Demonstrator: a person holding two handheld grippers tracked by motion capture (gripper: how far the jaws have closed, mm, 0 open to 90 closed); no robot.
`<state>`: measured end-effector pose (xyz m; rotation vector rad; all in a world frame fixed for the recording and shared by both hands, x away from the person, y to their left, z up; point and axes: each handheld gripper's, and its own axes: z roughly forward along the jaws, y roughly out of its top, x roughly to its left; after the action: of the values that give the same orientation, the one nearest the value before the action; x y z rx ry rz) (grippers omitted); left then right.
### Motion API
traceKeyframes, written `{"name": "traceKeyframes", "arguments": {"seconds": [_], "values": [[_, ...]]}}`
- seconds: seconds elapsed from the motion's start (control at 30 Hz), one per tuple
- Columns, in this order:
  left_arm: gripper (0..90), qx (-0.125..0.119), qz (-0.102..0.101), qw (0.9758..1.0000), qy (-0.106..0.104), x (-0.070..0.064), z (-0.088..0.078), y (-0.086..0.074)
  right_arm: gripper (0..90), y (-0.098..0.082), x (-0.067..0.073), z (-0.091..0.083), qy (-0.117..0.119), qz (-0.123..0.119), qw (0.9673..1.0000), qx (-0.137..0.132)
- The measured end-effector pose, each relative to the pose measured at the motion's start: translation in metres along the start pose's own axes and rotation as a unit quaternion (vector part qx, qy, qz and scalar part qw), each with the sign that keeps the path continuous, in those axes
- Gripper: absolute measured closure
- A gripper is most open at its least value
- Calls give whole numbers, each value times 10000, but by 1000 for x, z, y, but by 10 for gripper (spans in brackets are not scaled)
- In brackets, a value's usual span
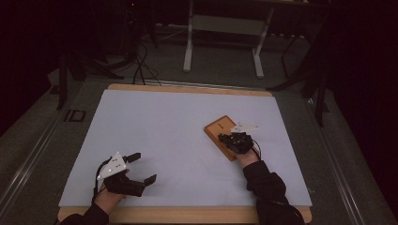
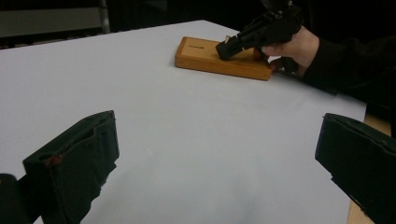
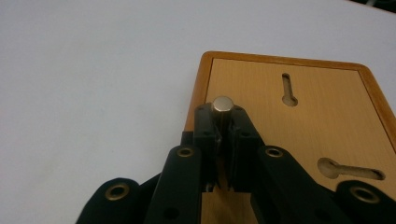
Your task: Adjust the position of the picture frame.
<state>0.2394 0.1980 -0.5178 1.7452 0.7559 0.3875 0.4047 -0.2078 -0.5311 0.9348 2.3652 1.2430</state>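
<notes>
a: where are our right tongs (image 3: 223, 122) now?

b: over the wooden board (image 3: 289, 126), at its near left edge. in the right gripper view we see the jaws nearly together, clamped on a small metal peg (image 3: 222, 108) that stands up between the tips. its flat round top pokes out above them.

a: is the peg in the board or lifted off it?

b: we cannot tell; the jaws hide its lower end. we do see two keyhole-shaped slots (image 3: 289, 89) cut in the board's face, one further off and one to the right, both apart from the peg.

a: and the board itself?

b: from the high view the board (image 1: 220, 131) lies flat on the pale surface (image 1: 164, 140), right of the middle, turned at a slant. our right tongs (image 1: 234, 140) sit above its nearer end, with the hand and dark sleeve coming in from below.

a: what about the left?

b: our left tongs (image 1: 141, 168) are at the near left corner of the surface, well apart from the board. their jaws stand wide open with nothing between them. in the left gripper view we look across bare surface between the two jaws to the board (image 2: 210, 58) and the right tongs (image 2: 229, 46) bearing down on it.
</notes>
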Motion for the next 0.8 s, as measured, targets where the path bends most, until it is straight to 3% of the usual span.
{"name": "traceKeyframes", "arguments": {"seconds": [0.33, 0.47, 0.67, 0.8], "values": [[0, -14, -22, 10000, 1, 1, -1, 0, 850, 3, -1, -5, 32, 80, 10000, -4], [0, 8, -27, 10000, -16, 0, 0, 0, 851, 3, -2, -7, 101, 69, 9999, 5], [0, 0, -47, 10000, -17, 1, 0, 0, 851, 6, -4, -12, 277, 251, 9992, -124], [0, -2, -29, 10000, -7, 1, 0, 0, 851, 7, -1, -11, 296, 147, 9994, -89]]}}
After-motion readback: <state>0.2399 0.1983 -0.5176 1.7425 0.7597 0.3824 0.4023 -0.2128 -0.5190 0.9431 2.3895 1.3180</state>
